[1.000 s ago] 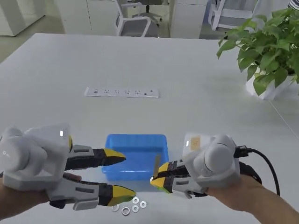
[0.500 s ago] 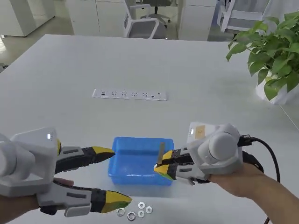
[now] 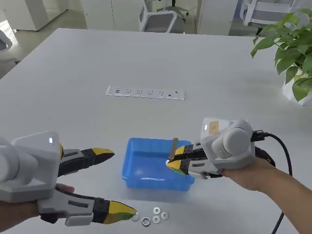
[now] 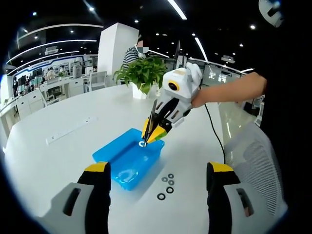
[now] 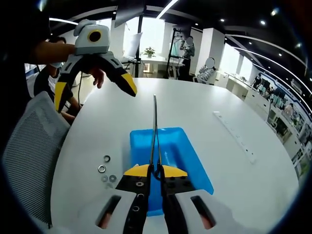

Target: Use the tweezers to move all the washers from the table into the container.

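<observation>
The small flat metal washers (image 3: 156,210) are light, stiff and slick (they lie flush on the smooth white table (image 3: 219,87)), so each is best pinched across its ring, one tip through the hole. Four lie clustered just beside the one blue plastic container (image 3: 141,170). A fifth seems caught at the tips of the slim steel tweezers (image 5: 155,126) over the container, though it is tiny. The right gripper (image 3: 173,163) clamps the single pair of tweezers. The left gripper (image 3: 117,183) hovers nearby, jaws wide apart and empty.
</observation>
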The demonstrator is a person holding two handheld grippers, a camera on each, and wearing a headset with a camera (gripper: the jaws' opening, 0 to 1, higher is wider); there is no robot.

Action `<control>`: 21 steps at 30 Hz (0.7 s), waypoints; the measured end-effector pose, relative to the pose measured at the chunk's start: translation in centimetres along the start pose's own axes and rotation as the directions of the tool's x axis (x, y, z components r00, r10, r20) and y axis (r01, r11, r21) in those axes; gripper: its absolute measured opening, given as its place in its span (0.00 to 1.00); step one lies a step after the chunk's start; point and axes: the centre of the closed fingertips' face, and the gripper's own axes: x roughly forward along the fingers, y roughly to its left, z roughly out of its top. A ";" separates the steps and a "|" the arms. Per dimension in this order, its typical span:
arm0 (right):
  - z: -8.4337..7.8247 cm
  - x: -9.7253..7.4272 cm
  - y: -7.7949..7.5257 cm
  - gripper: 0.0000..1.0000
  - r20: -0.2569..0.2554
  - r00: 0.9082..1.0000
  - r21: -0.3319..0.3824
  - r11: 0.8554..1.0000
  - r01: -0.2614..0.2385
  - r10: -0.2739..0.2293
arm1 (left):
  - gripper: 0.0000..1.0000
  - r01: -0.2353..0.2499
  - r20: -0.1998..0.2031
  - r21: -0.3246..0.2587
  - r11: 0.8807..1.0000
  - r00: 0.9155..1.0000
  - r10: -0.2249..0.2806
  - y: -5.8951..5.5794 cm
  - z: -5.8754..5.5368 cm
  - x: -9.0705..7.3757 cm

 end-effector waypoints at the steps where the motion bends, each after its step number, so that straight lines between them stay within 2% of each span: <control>1: -0.1 0.1 -0.1 0.08 -0.002 1.000 0.000 1.000 0.001 -0.001 | 0.87 -0.001 0.000 0.000 1.000 1.000 0.001 0.1 0.0 0.0; 9: -1.0 1.6 -1.0 0.08 -0.007 1.000 -0.011 1.000 -0.019 0.019 | 0.90 -0.011 -0.007 -0.010 1.000 1.000 0.011 0.8 -0.1 0.0; 21: -2.4 3.3 -1.3 0.08 -0.021 0.998 0.005 0.998 -0.056 0.056 | 0.99 -0.033 -0.025 -0.025 0.999 0.999 0.033 2.0 -0.5 0.2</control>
